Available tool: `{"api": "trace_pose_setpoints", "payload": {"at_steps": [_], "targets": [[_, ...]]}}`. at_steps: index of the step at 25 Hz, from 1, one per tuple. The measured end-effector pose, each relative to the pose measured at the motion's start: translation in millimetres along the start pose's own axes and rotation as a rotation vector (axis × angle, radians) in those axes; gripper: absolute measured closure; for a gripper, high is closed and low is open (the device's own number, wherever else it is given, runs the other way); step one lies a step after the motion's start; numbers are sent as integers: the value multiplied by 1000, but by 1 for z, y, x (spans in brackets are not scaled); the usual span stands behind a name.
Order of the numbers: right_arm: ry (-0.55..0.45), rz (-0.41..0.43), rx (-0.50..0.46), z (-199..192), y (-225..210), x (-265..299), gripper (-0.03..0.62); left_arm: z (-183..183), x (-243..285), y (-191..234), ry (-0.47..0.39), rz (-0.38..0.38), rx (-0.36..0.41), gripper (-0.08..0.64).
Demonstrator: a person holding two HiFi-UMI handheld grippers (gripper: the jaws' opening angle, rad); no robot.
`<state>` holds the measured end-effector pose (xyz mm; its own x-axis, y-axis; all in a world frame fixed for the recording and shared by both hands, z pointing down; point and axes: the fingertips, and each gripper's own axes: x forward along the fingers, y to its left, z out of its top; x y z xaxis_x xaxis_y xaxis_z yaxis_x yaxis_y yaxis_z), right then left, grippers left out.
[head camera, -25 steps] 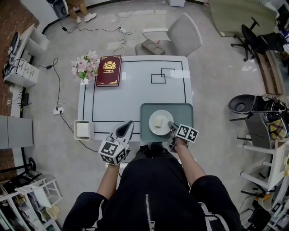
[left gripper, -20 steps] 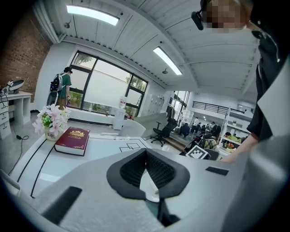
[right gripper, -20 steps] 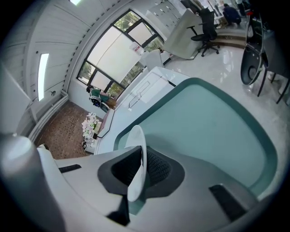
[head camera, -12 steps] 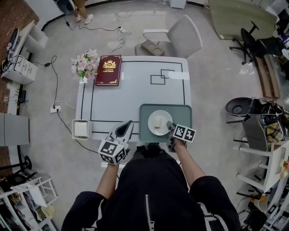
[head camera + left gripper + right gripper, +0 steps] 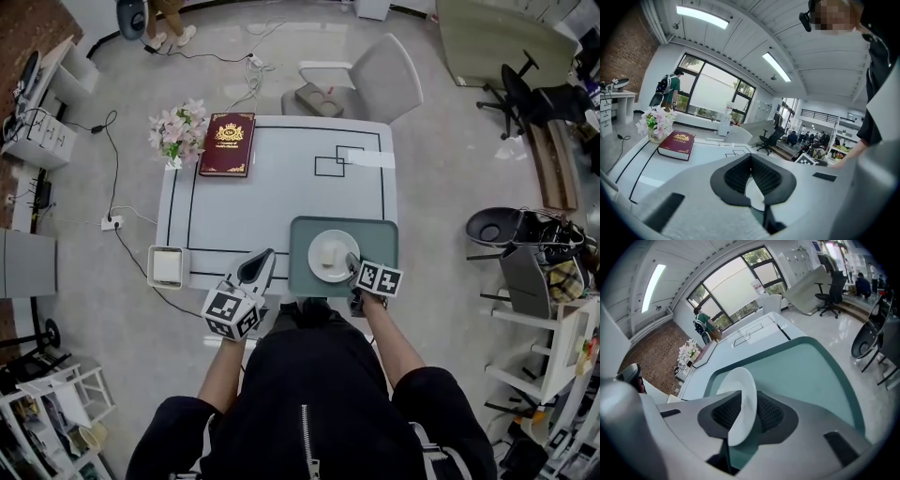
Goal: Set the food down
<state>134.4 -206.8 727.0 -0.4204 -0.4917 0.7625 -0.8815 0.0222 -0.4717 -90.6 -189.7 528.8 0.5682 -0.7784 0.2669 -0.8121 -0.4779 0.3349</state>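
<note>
Since the earlier frames the jaws of our right gripper [image 5: 352, 262] have just been opening, while the plate [image 5: 319, 242] and the tray [image 5: 377, 234] under it lie where they did and our left gripper [image 5: 266, 257] has barely shifted. In the right gripper view the jaws now stand apart with the near rim of the plate [image 5: 740, 390] between them. The pads no longer clamp it, and a gap shows on the right side of the rim. The plate appears to rest flat on the tray [image 5: 806, 366]. The food [image 5: 329, 253], a pale block, sits in the middle of the plate, just beyond the tips of these jaws. From the right gripper view we cannot see it, since the plate is seen nearly edge-on. The left gripper [image 5: 751, 161] has its jaws closed together with nothing between them, and the plate lies off to the right of its tips, well apart. We judge the setting-down all but done, with the release in hand. To do it well we let the jaws open until both pads are clear of the rim. Then we draw the gripper straight back along its own line, toward us, without lifting or twisting, so that neither pad hooks the rim and tips the plate or slides it across the tray. We keep the left gripper where it is, away from the tray.
</note>
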Motion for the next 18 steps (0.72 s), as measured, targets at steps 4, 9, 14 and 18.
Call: {"api": "trace_pose_setpoints", "payload": {"at_steps": [4, 9, 14, 18], "targets": [[6, -19, -54, 1, -1, 2, 482, 1, 0, 0, -2, -3, -3, 555], [3, -55, -95, 3, -5, 3, 449, 0, 0, -1, 2, -9, -6, 555], [-5, -93, -98, 5, -15, 1, 445, 0, -1, -2, 3, -13, -7, 555], [-52, -94, -89, 15, -14, -8, 446, 0, 0, -3, 2, -17, -4, 555]]}}
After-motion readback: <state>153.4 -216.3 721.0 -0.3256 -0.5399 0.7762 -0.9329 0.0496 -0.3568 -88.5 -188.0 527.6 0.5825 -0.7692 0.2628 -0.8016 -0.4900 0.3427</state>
